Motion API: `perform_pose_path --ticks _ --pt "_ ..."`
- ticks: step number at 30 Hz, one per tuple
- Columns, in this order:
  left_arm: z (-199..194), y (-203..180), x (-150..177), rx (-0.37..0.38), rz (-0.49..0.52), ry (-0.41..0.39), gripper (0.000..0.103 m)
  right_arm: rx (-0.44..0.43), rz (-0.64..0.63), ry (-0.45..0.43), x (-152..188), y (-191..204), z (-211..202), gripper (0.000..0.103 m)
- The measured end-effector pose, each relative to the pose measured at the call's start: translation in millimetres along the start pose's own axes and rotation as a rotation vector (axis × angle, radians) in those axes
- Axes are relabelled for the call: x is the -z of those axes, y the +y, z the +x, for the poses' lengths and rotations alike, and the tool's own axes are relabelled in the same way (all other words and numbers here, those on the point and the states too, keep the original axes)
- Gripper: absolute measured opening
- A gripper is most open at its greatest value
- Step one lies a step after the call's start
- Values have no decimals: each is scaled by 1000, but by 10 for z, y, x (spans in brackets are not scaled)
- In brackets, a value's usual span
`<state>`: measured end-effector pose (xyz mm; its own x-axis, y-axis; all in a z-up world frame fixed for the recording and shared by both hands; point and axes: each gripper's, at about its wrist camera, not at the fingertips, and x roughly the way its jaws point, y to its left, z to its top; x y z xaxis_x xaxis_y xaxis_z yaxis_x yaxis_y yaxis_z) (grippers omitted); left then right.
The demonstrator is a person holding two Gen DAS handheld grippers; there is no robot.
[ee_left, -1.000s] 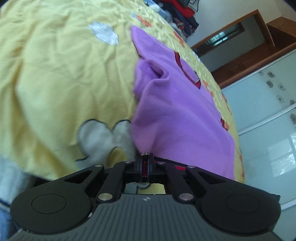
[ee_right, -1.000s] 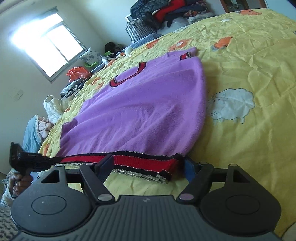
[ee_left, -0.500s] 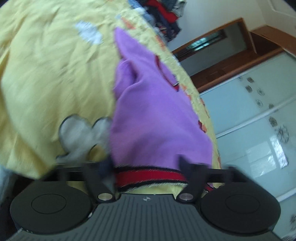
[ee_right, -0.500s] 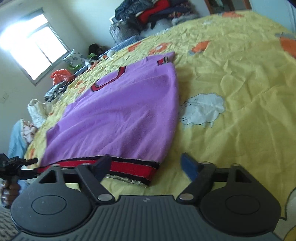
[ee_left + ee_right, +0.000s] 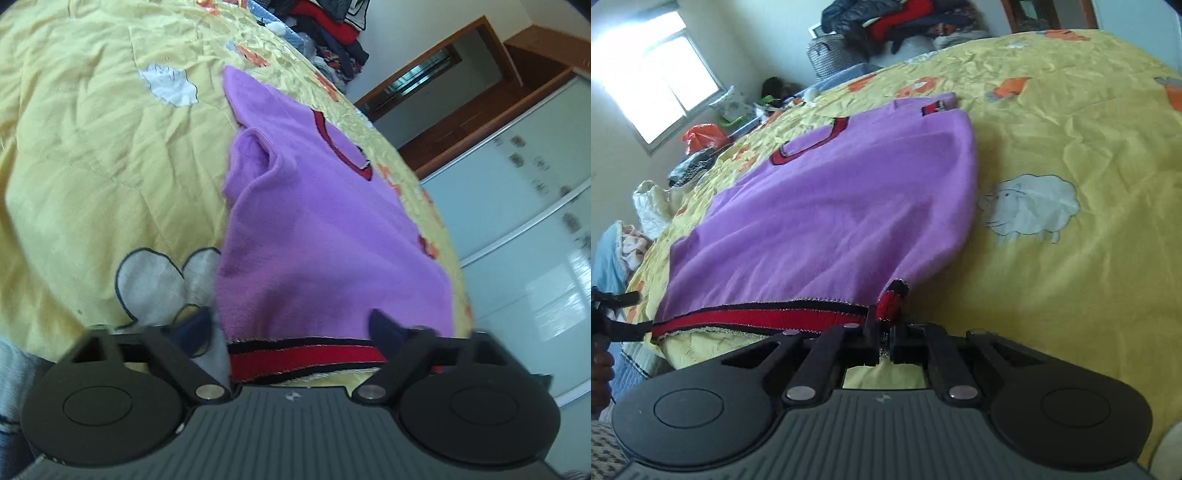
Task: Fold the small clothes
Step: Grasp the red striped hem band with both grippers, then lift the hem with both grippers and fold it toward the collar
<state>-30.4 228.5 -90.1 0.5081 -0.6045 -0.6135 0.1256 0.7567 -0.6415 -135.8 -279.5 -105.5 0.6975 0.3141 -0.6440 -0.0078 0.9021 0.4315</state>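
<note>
A small purple sweater (image 5: 325, 229) with a red and black hem band (image 5: 303, 358) lies spread on the yellow bedspread (image 5: 92, 166). My left gripper (image 5: 291, 328) is open, its fingers on either side of the hem's left part. In the right wrist view the sweater (image 5: 831, 206) reaches away from me, and my right gripper (image 5: 884, 343) is shut on the hem's right corner (image 5: 892, 302), which bunches up between the jaws. The left gripper (image 5: 613, 317) shows at the far left edge there.
The bedspread (image 5: 1071, 129) has sheep (image 5: 1030, 210) and orange animal prints. A pile of clothes (image 5: 905, 26) and a basket (image 5: 831, 55) sit at the bed's far end. Glass wardrobe doors (image 5: 528, 229) stand to the right in the left wrist view. A window (image 5: 646, 85) is at left.
My left gripper was shut on the hem a second ago and has opened. My right gripper was open around the hem corner and has shut on it.
</note>
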Motion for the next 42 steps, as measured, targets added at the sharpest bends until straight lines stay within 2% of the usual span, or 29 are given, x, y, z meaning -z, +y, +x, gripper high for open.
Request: perform_pose_path --ticks 1,2,3,6,8,10,12,15,19,25,34,38,42 --pt "10 21 -11 -16 -24 15 37 2 0 -8 3 7 -3 4" --pt "35 53 -32 -11 -50 42 5 -6 12 -24 5 6 -19 4" --pt "22 75 -44 -13 -59 37 2 -16 18 -37 2 8 -40 4" --pt "-66 72 -69 -25 -49 8 2 -51 29 -100 -43 19 -154 4" --pt "-114 94 -78 6 -68 11 2 -56 41 -128 -100 12 -221 4" --pt "-131 117 -61 -1 -65 24 2 -66 50 -155 -129 -27 -267 4" --pt "-124 167 11 2 -70 42 2 -55 59 -150 -129 -92 -239 4" --pt "-103 177 143 1 -80 62 2 -82 102 -139 -43 -191 -243 4" --pt "-286 -12 214 77 -17 46 2 -176 96 -225 -35 -108 -560 3" --pt "-795 -366 176 168 54 -64 2 -297 56 -346 -160 71 -1016 3" --pt "-1198 -519 330 198 17 -120 2 -395 102 -388 -93 94 -1361 3" --pt "-1399 -569 333 230 16 -189 2 -414 120 -403 -49 150 -1540 4" --pt "-1536 -507 314 253 -36 -274 2 -420 179 -445 -74 66 -1650 4"
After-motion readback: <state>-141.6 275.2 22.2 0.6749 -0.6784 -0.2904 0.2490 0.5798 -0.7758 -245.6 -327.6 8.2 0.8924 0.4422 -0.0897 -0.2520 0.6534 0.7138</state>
